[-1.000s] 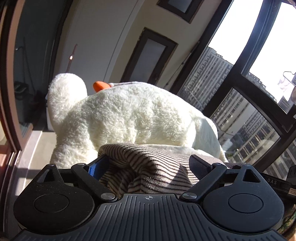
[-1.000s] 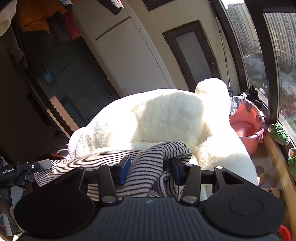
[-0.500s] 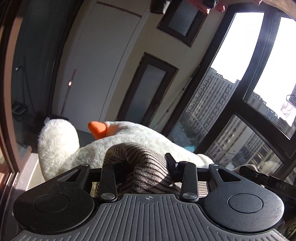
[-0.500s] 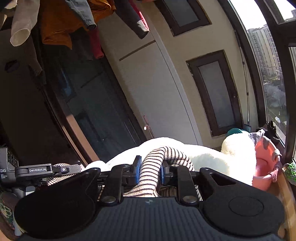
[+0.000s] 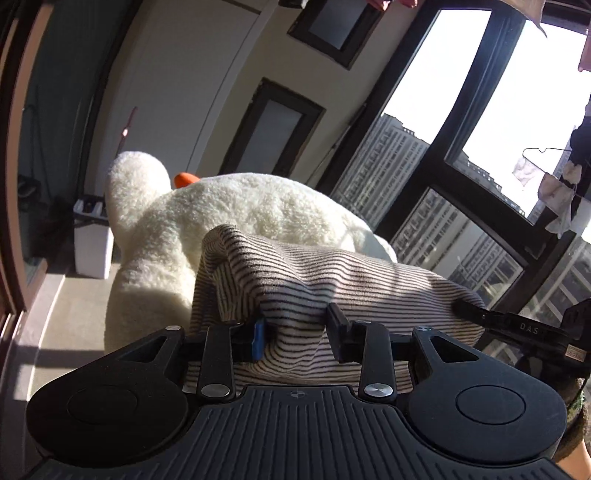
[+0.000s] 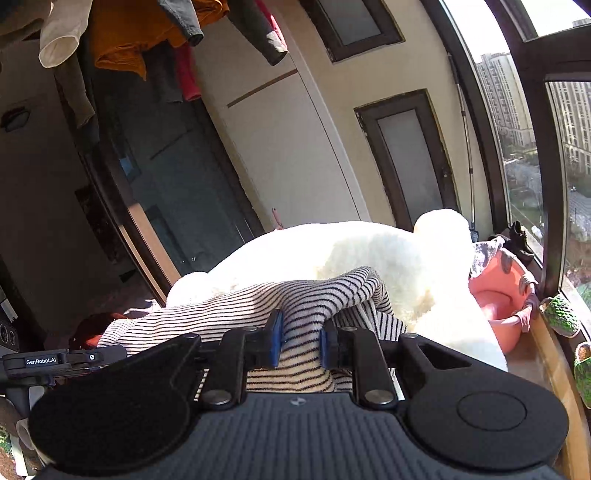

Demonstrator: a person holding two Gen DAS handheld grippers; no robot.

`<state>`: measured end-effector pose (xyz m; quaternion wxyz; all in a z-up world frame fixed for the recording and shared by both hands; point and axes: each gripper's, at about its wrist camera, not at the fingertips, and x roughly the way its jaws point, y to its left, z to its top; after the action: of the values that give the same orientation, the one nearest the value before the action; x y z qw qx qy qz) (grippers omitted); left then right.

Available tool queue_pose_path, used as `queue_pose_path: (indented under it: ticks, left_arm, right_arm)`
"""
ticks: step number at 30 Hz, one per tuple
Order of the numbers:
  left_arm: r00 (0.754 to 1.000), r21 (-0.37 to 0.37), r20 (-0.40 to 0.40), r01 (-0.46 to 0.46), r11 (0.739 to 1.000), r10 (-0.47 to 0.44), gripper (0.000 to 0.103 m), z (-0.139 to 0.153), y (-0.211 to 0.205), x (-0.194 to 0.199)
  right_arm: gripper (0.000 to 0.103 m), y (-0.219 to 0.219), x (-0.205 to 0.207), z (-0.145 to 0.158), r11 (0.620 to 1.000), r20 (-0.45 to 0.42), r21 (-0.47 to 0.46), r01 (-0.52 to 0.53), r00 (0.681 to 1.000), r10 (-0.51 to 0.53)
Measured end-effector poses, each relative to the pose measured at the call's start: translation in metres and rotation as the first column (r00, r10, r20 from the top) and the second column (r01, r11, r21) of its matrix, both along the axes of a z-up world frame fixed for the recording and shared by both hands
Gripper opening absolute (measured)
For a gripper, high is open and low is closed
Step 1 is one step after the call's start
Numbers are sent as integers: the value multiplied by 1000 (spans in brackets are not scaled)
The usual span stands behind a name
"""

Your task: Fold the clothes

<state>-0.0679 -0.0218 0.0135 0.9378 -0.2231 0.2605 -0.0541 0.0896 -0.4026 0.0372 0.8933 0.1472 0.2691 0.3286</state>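
Note:
A white garment with thin black stripes (image 5: 332, 273) is stretched between my two grippers, draped over a big white plush toy (image 5: 236, 214). My left gripper (image 5: 295, 332) is shut on a bunched fold of the striped garment. My right gripper (image 6: 299, 338) is shut on another fold of the same garment (image 6: 258, 299). Each gripper's fingertips are partly buried in cloth. The right gripper's body shows at the right edge of the left wrist view (image 5: 524, 328); the left gripper's body shows at the left edge of the right wrist view (image 6: 55, 360).
The plush toy (image 6: 369, 251) has an orange beak (image 5: 186, 179). A pink basin (image 6: 498, 295) with cloth sits by the window sill. Clothes hang overhead (image 6: 122, 33). Large windows (image 5: 480, 147) stand to the right, a sliding door (image 6: 166, 184) to the left.
Both grippers were lifted high with the garment half a second ago; now they have come back down, and the striped cloth lies spread over the plush toy between them.

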Motion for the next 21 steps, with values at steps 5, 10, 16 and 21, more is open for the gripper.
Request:
queue_pose_path:
  ticks: [5, 10, 16, 21]
  left_arm:
    - [999, 25, -29, 17, 1000, -16, 41, -11, 1, -3]
    - [1000, 71, 10, 23, 997, -24, 54, 11, 4, -12]
    - [999, 41, 40, -21, 999, 19, 94, 28, 13, 17]
    - [994, 43, -108, 3, 999, 1, 86, -8, 1, 52]
  right_arm:
    - [19, 0, -13, -26, 999, -58, -22, 44, 997, -45]
    - [21, -3, -19, -11, 996, -27, -88, 20, 999, -23]
    - [44, -1, -6, 4, 995, -13, -96, 14, 1000, -16]
    - [72, -17, 20, 8, 997, -36, -32, 69, 997, -70]
